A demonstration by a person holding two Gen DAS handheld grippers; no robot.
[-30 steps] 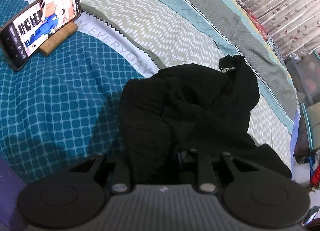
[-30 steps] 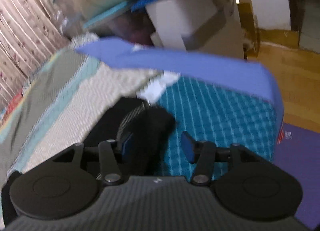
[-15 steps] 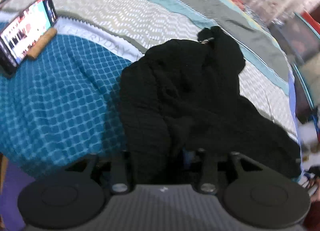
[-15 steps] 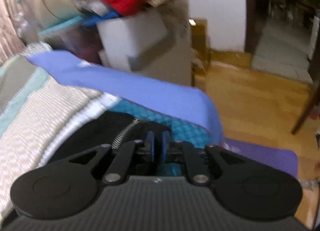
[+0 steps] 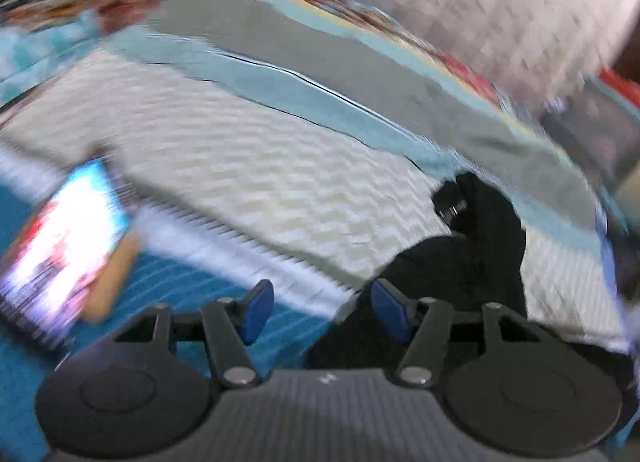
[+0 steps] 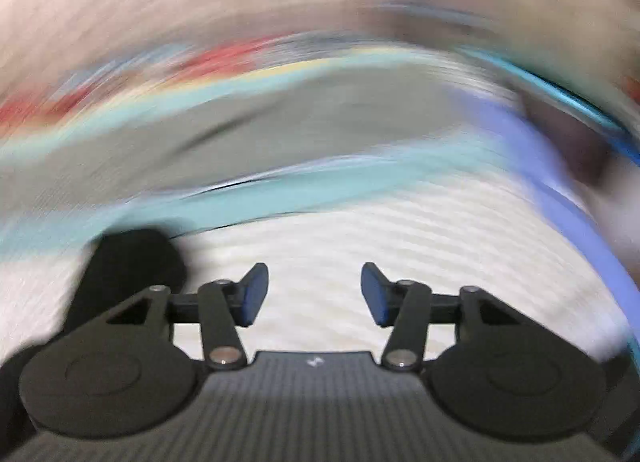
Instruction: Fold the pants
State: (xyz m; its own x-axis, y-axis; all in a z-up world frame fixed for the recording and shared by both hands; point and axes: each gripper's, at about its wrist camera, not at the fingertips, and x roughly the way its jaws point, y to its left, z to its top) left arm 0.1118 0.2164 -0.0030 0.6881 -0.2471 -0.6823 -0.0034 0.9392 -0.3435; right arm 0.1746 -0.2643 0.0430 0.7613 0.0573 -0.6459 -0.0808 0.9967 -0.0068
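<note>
Covering the bed, a striped quilt [image 5: 256, 165] — black pants [image 5: 472, 262] heaped, perhaps a phone [image 5: 60, 246] — both grippers' jaws opening, empty.

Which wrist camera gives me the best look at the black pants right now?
Left wrist: the crumpled black fabric pants lie on the patterned bedspread, zipper visible. Right wrist shows only a blurred dark edge at lower left.

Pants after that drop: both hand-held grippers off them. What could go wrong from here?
1. The pants lie bunched on the bedspread, not flat; a regrip may pinch several layers and fold crooked.
2. The left hand-held gripper is opening with nothing between its jaws, and the lit phone lies close; a fast swing could knock it.
3. Both views are badly blurred; the right hand-held gripper, also opening and empty, shows only a dark edge of cloth, so aim could miss.
</note>
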